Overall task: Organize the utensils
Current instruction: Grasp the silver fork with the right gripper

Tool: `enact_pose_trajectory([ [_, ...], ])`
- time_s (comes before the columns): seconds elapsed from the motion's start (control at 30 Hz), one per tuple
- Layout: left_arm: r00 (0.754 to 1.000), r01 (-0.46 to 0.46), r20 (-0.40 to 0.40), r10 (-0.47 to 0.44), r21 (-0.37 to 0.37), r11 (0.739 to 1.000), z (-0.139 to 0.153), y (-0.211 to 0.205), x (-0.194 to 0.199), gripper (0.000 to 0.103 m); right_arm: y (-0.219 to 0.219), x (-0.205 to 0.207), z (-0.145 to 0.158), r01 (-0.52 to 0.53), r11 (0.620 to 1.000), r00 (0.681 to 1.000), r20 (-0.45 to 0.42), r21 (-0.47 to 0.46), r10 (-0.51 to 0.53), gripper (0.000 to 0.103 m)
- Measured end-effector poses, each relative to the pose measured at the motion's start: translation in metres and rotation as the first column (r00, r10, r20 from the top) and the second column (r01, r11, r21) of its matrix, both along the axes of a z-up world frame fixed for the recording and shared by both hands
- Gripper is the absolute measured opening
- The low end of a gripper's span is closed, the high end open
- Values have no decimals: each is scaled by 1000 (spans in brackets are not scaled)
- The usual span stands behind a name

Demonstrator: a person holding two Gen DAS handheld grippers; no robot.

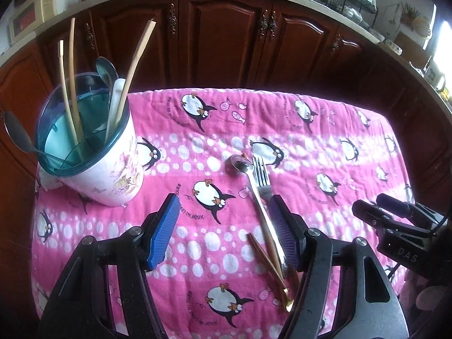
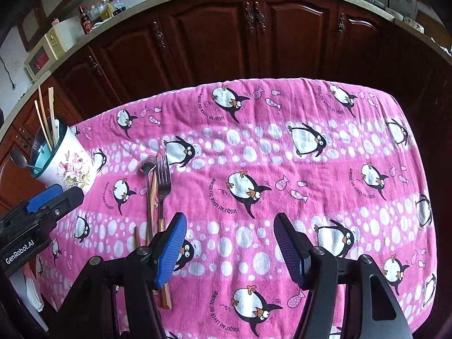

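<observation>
Landmark: the floral utensil cup (image 1: 113,169), with a teal insert, stands upright near the left edge of the pink penguin-print cloth (image 1: 310,147) that covers the worktop.
Cup contents: wooden chopsticks (image 1: 67,84), a metal spoon (image 1: 106,70) and a white utensil stand in the cup; another spoon (image 1: 17,135) leans out over its left rim.
Loose utensils: a fork (image 1: 261,175) and a small spoon (image 1: 240,165) lie close together on the cloth to the right of the cup, apart from it, with their heads pointing to the far edge; a wooden-handled piece (image 1: 271,265) lies alongside their handles.
Left gripper (image 1: 223,234): jaws open, nothing between the pads; it hovers over the cloth on the near side of the cup, its right pad just over the fork's handle.
Right gripper (image 2: 230,248): jaws apart and empty, over bare cloth well to the right of the cup, beyond the loose utensils.
Background: dark wooden cabinets (image 2: 214,42) stand behind the cup.
</observation>
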State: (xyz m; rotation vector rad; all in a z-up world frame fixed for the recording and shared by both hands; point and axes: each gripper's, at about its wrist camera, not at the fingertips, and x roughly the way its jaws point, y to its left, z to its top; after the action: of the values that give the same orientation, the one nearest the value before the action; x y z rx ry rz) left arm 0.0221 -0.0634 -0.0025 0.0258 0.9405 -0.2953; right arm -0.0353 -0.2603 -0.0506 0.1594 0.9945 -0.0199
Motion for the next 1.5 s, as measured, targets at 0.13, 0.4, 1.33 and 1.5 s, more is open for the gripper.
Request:
enact_pose_trajectory([
  [0.13, 1000, -7, 11, 7, 19, 1000, -4, 0, 4, 66, 3, 5, -7, -7, 1000, 1000, -11, 10, 7, 62],
  [0.4, 1000, -17, -14, 17, 11, 1000, -15, 2, 15, 66, 17, 20, -20, -64, 997, 998, -27, 43, 65, 62],
  [1.33, 982, -70, -183, 38, -171, 983, -53, 22, 55, 66, 56, 135, -77, -365, 878, 926, 26, 308, 376, 10],
  [1.5, 976, -92, -212, 48, -204, 975, -58, 14, 65, 66, 33, 119, -64, -360, 886, 932, 72, 293, 355, 2],
])
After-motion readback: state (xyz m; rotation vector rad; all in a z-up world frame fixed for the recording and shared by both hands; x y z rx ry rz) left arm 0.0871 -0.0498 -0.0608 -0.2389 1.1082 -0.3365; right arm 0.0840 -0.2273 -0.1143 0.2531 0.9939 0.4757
